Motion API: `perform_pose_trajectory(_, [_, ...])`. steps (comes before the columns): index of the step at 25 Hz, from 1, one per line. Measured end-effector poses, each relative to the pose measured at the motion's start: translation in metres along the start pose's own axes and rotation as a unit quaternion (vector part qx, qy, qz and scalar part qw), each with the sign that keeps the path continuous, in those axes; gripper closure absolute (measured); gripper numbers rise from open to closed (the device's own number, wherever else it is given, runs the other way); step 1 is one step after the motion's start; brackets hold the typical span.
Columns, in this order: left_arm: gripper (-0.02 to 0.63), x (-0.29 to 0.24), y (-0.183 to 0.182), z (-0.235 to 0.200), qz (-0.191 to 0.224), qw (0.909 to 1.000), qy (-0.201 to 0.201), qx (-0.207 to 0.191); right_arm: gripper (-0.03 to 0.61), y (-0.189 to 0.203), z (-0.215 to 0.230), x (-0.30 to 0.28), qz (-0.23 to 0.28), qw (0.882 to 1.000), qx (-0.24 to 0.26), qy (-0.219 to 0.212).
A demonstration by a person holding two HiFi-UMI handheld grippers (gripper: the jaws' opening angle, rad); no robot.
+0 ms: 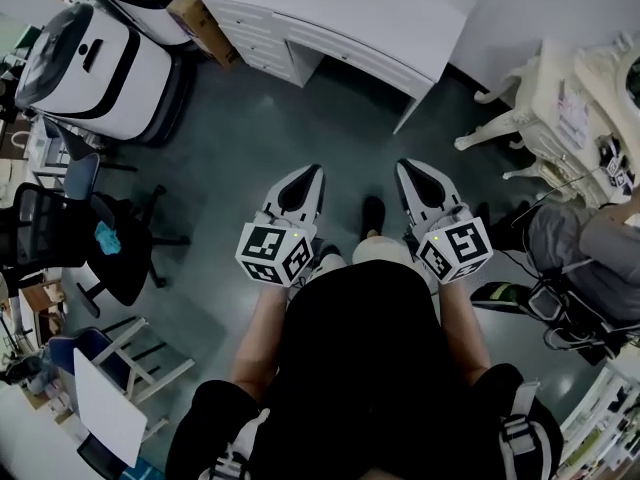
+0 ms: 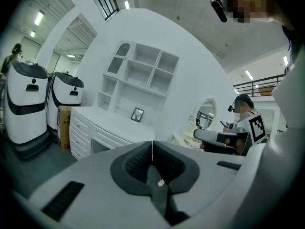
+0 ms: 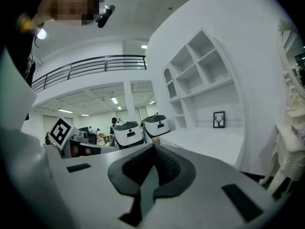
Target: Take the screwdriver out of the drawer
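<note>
The floor [image 1: 260,148] is polished smooth and shiny. The bench [image 1: 350,8] is painted white. The left gripper [image 1: 313,172] and right gripper [image 1: 404,167] are made of smooth white plastic.

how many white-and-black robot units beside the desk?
2. One robot unit far left, the other beside it, near the cardboard box by the white desk. Others may be hidden.

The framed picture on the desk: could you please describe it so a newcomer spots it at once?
Find the white desk against the white wall. On its top, below the open shelves, stands the framed picture, the only dark-edged thing among all that white.
</note>
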State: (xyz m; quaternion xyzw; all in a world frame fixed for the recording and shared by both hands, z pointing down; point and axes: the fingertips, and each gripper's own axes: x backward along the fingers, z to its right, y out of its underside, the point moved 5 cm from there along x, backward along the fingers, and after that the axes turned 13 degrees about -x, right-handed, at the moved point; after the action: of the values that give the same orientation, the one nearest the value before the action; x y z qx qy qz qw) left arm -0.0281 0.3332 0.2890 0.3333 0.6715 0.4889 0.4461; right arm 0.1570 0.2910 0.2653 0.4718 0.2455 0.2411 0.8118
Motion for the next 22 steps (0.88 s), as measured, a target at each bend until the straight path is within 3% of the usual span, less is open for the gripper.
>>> perform_pose_trajectory(5, [0.589, -0.054, -0.020, 0.004, 0.002, 0.9997, -0.024, 0.005, 0.561, -0.027, 0.048, -0.027, -0.014, 0.999, -0.012, -0.028])
perform_pose_trajectory(12, [0.589, -0.117, -0.019, 0.012, -0.010, 0.9982, -0.053, 0.026, 0.561, -0.046, 0.112, -0.050, -0.031, 0.998, -0.008, -0.055])
perform_pose_trajectory(22, [0.589, -0.168, -0.010, 0.008, -0.034, 0.9949, -0.077, 0.055, 0.561, -0.052, 0.159, -0.092, -0.071, 0.995, -0.020, -0.073])
